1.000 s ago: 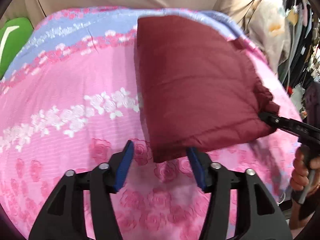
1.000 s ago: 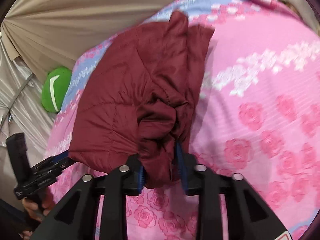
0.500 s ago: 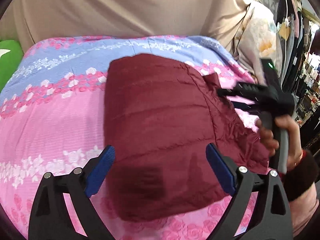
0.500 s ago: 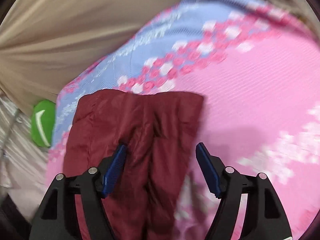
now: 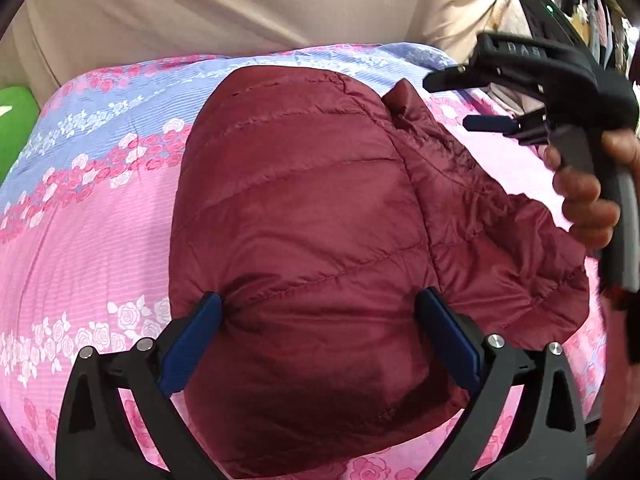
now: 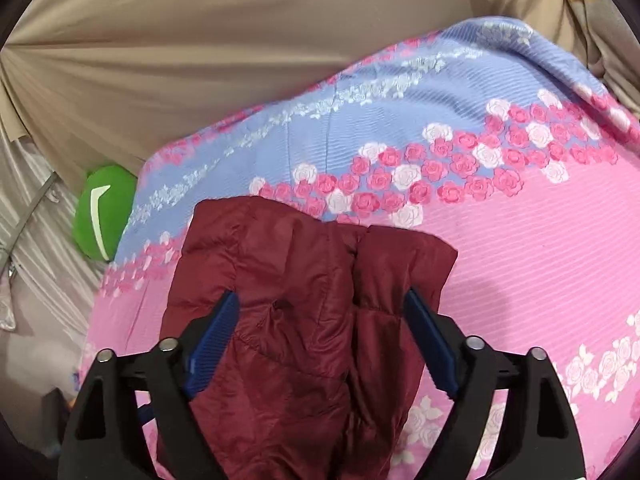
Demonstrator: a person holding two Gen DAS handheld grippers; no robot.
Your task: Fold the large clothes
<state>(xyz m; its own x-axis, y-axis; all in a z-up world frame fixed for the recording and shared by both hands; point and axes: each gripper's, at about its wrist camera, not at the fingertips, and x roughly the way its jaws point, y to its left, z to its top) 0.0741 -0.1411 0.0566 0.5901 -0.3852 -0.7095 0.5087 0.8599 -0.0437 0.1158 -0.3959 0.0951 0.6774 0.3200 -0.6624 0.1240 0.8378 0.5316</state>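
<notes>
A maroon quilted jacket [image 5: 312,208] lies folded on the pink and blue floral bedspread [image 5: 80,232]. My left gripper [image 5: 320,304] hovers over its near end. Its jaws are opening wide, with the padded cloth under and between the blue pads but not pinched. My right gripper [image 5: 456,100], held in a hand [image 5: 584,196], hangs above the jacket's far right corner. In the right wrist view the right gripper [image 6: 320,302] is also opening over the jacket [image 6: 296,304], whose rumpled sleeve edge lies between the pads, loose.
A green cushion [image 6: 104,212] lies off the bed's far left corner. Beige curtain cloth [image 6: 240,60] hangs behind the bed. Hanging items and clutter [image 5: 600,4] crowd the right side. The bedspread [image 6: 520,240] stretches right of the jacket.
Both grippers have let go of the jacket and spread their jaws wide. The right one rose and moved toward the jacket's far end; the left slid over its near end. The jacket now lies flat.
</notes>
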